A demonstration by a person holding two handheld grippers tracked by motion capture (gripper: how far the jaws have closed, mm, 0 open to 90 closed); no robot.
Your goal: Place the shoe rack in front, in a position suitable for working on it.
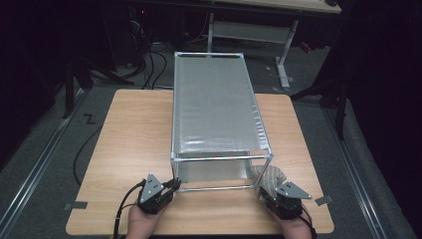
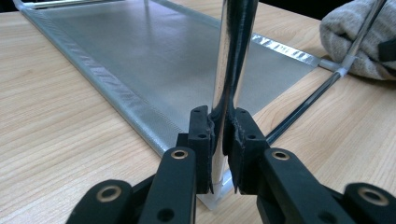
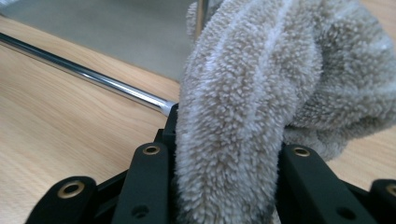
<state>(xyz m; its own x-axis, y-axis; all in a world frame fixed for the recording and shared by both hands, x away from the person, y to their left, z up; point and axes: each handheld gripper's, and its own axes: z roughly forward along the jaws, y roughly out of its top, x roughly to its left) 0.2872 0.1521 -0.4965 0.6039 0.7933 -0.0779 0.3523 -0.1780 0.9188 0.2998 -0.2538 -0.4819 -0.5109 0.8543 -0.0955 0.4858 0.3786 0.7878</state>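
Right gripper view: right claw (image 3: 224, 154) grips towel (image 3: 261, 93) bunched between its jaws.

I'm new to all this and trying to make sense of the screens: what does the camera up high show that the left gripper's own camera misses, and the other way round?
The high view takes in the whole metal rack, the full wooden table, the floor around it, and both hands with the left gripper and right gripper. The left gripper view gives the close detail: black jaws clamped on the rack's shiny upright post, near its foot. Both show the rack's mesh shelf, the tabletop and the grey fluffy cloth at the other front post.
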